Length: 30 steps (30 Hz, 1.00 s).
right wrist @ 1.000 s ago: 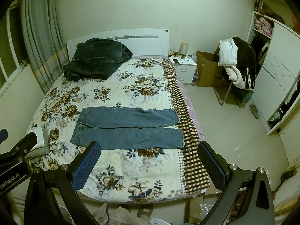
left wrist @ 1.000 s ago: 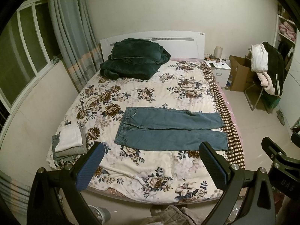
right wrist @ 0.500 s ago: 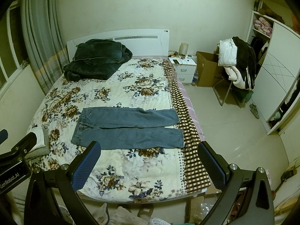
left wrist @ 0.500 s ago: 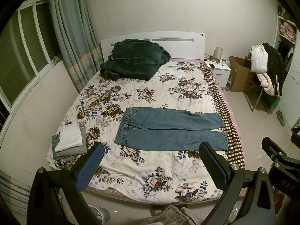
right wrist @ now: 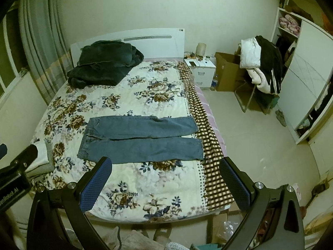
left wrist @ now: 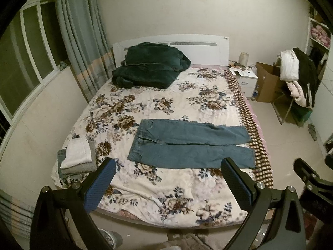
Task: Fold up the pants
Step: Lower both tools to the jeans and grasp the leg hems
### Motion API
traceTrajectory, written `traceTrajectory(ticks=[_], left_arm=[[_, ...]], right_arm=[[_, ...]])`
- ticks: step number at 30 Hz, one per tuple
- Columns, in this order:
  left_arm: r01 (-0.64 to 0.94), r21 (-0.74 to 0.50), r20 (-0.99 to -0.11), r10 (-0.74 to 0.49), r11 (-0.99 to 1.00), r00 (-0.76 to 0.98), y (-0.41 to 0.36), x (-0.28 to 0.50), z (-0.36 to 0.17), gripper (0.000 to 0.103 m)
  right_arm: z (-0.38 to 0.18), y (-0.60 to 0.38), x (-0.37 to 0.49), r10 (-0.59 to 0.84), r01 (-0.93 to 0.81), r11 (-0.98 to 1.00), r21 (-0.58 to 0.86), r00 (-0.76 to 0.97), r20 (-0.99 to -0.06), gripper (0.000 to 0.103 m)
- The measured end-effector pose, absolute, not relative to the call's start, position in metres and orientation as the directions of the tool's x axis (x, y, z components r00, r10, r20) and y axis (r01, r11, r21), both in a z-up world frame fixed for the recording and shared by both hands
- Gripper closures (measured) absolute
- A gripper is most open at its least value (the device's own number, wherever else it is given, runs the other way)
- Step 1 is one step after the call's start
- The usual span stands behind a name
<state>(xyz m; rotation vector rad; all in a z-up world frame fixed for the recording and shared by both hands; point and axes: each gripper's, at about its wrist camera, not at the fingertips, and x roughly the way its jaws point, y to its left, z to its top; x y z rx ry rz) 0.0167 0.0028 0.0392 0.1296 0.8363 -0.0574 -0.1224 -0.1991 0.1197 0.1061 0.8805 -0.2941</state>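
Blue jeans [left wrist: 191,143] lie flat and spread on the floral bed cover [left wrist: 158,108], waistband to the left, both legs pointing right; they also show in the right wrist view [right wrist: 141,139]. My left gripper [left wrist: 168,164] is open and empty, held above the foot of the bed, short of the jeans. My right gripper [right wrist: 166,162] is open and empty, held near the jeans' near leg, also apart from them.
A dark green blanket pile [left wrist: 149,66] sits by the headboard. A small stack of folded clothes [left wrist: 77,158] lies at the bed's left corner. A nightstand [right wrist: 201,70], cardboard box [right wrist: 226,73] and a chair with coats [right wrist: 262,66] stand to the right.
Both grippers have barely shifted; the view has crept slightly closer to the bed. The jeans have not moved.
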Motion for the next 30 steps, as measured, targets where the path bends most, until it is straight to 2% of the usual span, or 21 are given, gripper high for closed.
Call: traceTrajectory(ticks=[5,12,19,30], left_arm=[[0.068,0.113,-0.751,0.040,0.991,0.659,-0.001,0.067,0.019,0.000],[0.024,0.200,-0.758,0.139,0.979,0.637,-0.023,0.170,-0.045,0.000],[-0.003,0.305,-0.799,0.257,0.952,0.544,-0.066,0.286,-0.136,0.000],[0.159,0.443,-0.850,0.356,0.882,0.388,-0.141,0.492,-0.358,0.000]], right_arm=[[0.095,-0.212,-0.078,-0.259,0.358,0.932,-0.051,0.563,-0.785,0.000],[0.032,-0.265,0.023,-0.280,0.407,0.911,-0.065,0.496,-0.822,0.000],[-0.095,-0.352,0.178,-0.145,0.402,0.916,0.004,0.342,-0.928,0.000],[-0.355,-0.380,0.444,-0.087,0.235,0.971,-0.045,0.171,-0.981,0.000]])
